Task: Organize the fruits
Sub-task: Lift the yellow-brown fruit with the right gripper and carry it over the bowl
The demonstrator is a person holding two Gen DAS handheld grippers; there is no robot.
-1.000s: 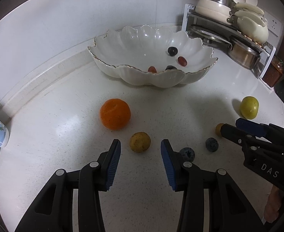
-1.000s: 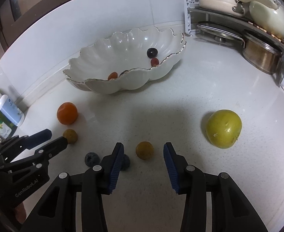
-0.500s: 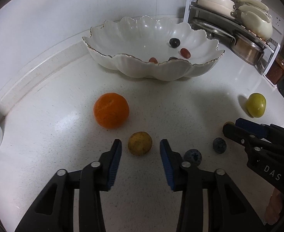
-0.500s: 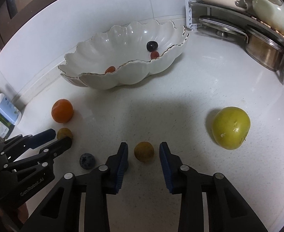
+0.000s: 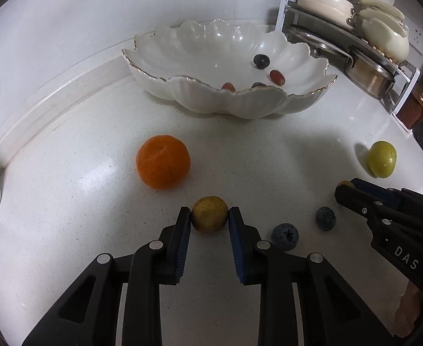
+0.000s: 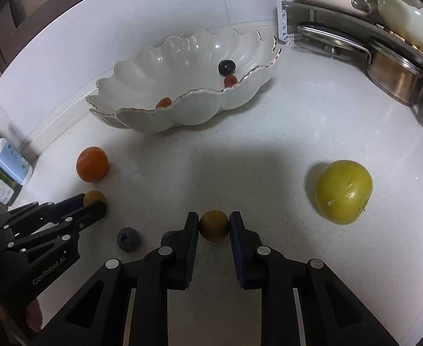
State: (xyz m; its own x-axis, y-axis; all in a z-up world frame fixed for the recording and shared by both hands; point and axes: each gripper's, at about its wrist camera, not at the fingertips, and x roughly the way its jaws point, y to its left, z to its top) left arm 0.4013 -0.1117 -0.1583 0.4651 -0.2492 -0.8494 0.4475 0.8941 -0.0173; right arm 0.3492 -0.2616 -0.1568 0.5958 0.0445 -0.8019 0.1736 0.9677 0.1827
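Observation:
My left gripper (image 5: pixel 210 212) is closing, and its blue pads touch both sides of a small yellow fruit (image 5: pixel 209 219) on the white counter. My right gripper (image 6: pixel 214 217) is shut on a second small yellow-brown fruit (image 6: pixel 214 227), also on the counter. An orange (image 5: pixel 163 161) lies just beyond the left gripper. Two blueberries (image 5: pixel 285 236) (image 5: pixel 325 218) sit between the grippers. A larger yellow-green fruit (image 6: pixel 343 191) lies to the right. Behind stands a scalloped white bowl (image 5: pixel 199 92) holding a dark berry (image 5: pixel 261 61) and small red fruits (image 5: pixel 277 77).
A metal rack (image 5: pixel 355 46) with pots, lids and cream dishes fills the back right corner. A white bottle (image 6: pixel 9 158) and a green packet stand at the far left by the wall. The counter meets a white wall behind the bowl.
Both grippers have narrowed from open onto their small yellow fruits; the pads now touch them. The left gripper crept slightly forward around its fruit. The fruits and bowl have not moved.

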